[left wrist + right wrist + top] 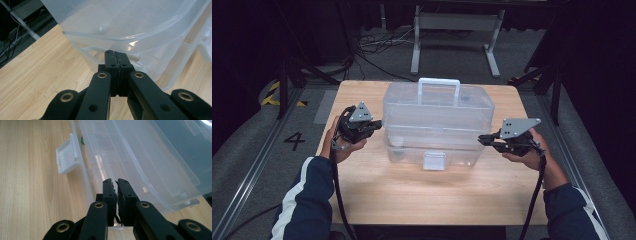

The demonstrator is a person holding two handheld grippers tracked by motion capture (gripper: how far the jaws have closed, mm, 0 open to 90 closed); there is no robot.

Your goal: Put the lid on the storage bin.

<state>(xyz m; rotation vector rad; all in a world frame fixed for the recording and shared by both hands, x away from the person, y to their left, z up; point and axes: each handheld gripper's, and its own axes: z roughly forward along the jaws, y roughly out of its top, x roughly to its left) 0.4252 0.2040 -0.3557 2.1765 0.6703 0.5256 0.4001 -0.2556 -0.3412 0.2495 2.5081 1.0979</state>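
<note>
A clear plastic storage box [437, 120] with a white carry handle [439, 85] stands in the middle of the wooden table [437, 195]. Its white front latch [434, 161] faces me. My left gripper [379, 125] is at the box's left end. In the left gripper view its jaws [115, 53] are pressed shut, and their tips sit against the box [125, 22] just under the lid's rim. My right gripper [482, 139] is at the right end. Its jaws [114, 181] are shut to a hairline slit, tips against the box wall [140, 152] below the lid edge. The latch [66, 157] lies farther along.
A small pale round thing [396, 142] lies inside the box near its left front. Bare tabletop lies in front of the box and on both sides. Beyond the table, a metal stand [457, 30] and cables rest on the grey floor.
</note>
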